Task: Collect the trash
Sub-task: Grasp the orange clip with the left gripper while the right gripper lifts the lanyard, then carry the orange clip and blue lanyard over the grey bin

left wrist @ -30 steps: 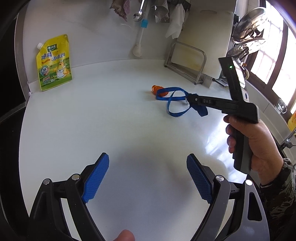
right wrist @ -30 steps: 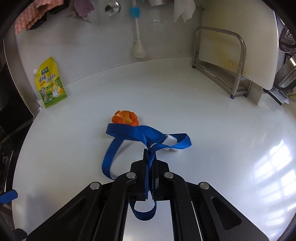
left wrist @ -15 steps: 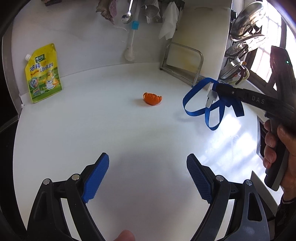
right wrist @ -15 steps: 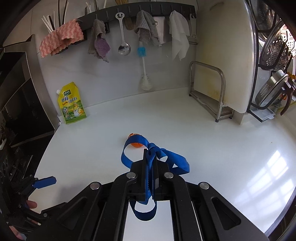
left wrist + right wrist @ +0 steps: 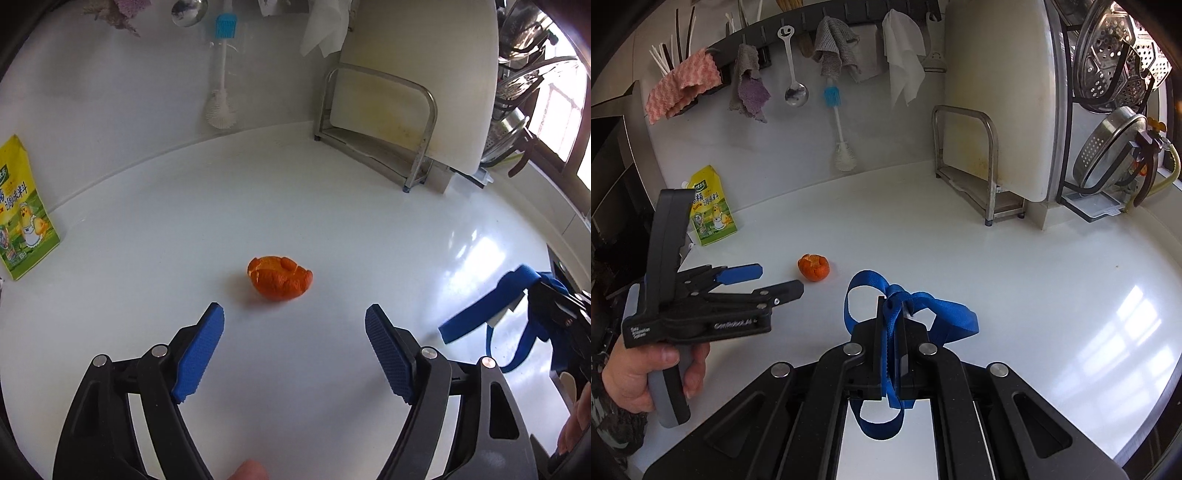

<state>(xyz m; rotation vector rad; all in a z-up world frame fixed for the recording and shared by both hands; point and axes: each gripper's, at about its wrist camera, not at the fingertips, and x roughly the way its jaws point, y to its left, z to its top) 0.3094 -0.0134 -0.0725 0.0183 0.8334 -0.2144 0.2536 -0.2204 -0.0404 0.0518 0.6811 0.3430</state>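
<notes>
An orange peel [image 5: 280,281] lies on the white counter [image 5: 184,221], just ahead of my left gripper [image 5: 294,318]. Its jaws are closing, with nothing between the blue pads [image 5: 201,349]. In the right wrist view the peel [image 5: 813,267] sits just beyond the left gripper [image 5: 775,278], which a hand holds at the left. My right gripper [image 5: 890,306] is shut on a knotted blue strap [image 5: 945,314], lifted above the counter. The strap [image 5: 476,314] also shows at the right edge of the left wrist view.
A yellow seasoning pouch [image 5: 711,206] leans on the back wall at the left. A metal rack [image 5: 975,177] holds a white cutting board [image 5: 1001,96] at the back right. Cloths, a spoon and a bottle brush [image 5: 840,129] hang on the wall. Steel strainers [image 5: 1115,59] hang far right.
My left gripper has moved forward toward the orange peel and its jaws have narrowed a little. My right gripper has lifted the blue strap off the counter and carried it back and right.
</notes>
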